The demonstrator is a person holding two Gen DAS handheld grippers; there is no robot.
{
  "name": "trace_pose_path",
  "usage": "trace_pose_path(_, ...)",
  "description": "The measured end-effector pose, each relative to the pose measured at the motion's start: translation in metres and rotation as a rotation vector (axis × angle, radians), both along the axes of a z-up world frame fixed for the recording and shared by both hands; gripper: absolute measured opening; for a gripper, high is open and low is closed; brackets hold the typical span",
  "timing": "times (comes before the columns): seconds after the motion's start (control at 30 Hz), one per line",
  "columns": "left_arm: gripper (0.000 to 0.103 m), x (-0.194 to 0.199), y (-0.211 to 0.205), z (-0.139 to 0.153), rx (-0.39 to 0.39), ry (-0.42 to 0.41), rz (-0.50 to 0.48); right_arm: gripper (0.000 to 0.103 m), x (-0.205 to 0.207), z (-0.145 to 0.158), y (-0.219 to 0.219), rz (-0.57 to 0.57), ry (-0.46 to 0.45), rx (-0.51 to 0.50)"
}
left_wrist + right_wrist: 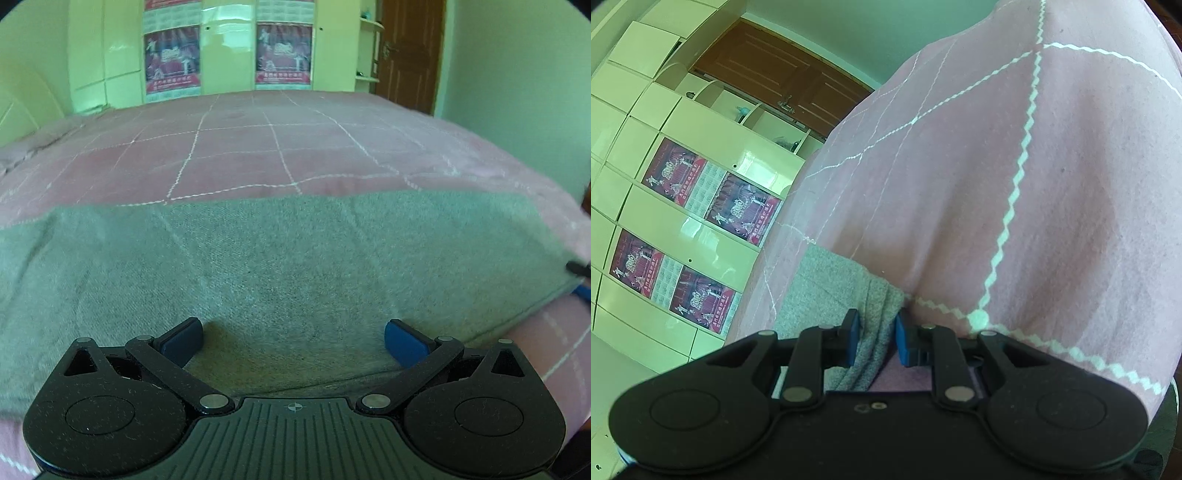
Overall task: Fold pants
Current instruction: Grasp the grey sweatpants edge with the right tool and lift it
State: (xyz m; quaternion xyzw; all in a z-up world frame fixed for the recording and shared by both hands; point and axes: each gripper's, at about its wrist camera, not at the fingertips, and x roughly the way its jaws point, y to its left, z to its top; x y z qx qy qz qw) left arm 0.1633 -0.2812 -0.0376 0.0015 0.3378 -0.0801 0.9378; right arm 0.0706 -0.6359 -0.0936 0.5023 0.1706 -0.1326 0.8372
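Your right gripper (874, 338) pinches the grey pants (295, 258) edge; left gripper (293, 341) hovers spread wide above them—grab the near hem squarely on the bed (258, 147).

Bright greenish daylight, glare on wardrobe (225, 44), fisheye-warped, softly blurred edges.

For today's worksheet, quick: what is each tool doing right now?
Left tool: open, holding nothing, over the pants.
Right tool: shut on the pants' edge.
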Motion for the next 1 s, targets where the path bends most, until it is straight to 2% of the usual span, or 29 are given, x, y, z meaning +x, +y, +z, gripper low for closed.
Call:
trace_pose_path(0.07,0.103,-0.002,-0.002,0.000,0.004,-0.002,-0.009,0.011,-0.001,0.001,0.000,0.000,-0.003,0.004)
trace_pose_path(0.13,0.103,-0.007,-0.007,-0.007,0.053,-0.005,-0.027,0.014,-0.003,0.003,-0.001,0.005,-0.013,0.010)
trace_pose_path(0.4,0.103,-0.007,-0.009,-0.009,0.068,-0.025,-0.037,0.014,-0.004,0.007,-0.003,0.005,-0.014,0.023)
trace_pose_path(0.47,0.103,-0.009,-0.011,-0.009,0.084,-0.034,-0.039,0.016,-0.005,0.013,0.000,-0.019,-0.014,-0.005)
trace_pose_path(0.57,0.103,-0.010,-0.014,-0.009,0.092,-0.037,-0.037,0.014,0.004,0.016,0.007,0.024,0.050,-0.077)
trace_pose_path(0.7,0.103,-0.011,-0.015,-0.011,0.097,-0.045,-0.041,0.012,0.005,0.025,0.001,0.046,0.057,-0.061)
trace_pose_path(0.8,0.103,-0.012,-0.016,-0.011,0.101,-0.053,-0.038,0.011,0.014,0.030,0.003,0.074,0.101,-0.110)
trace_pose_path(0.9,0.103,-0.015,-0.013,-0.004,0.091,-0.070,-0.044,0.011,0.019,0.037,0.001,0.071,0.122,-0.100)
trace_pose_path(1.0,0.103,-0.032,0.023,0.016,0.018,-0.107,-0.020,0.010,0.019,0.067,0.013,0.098,0.044,-0.137)
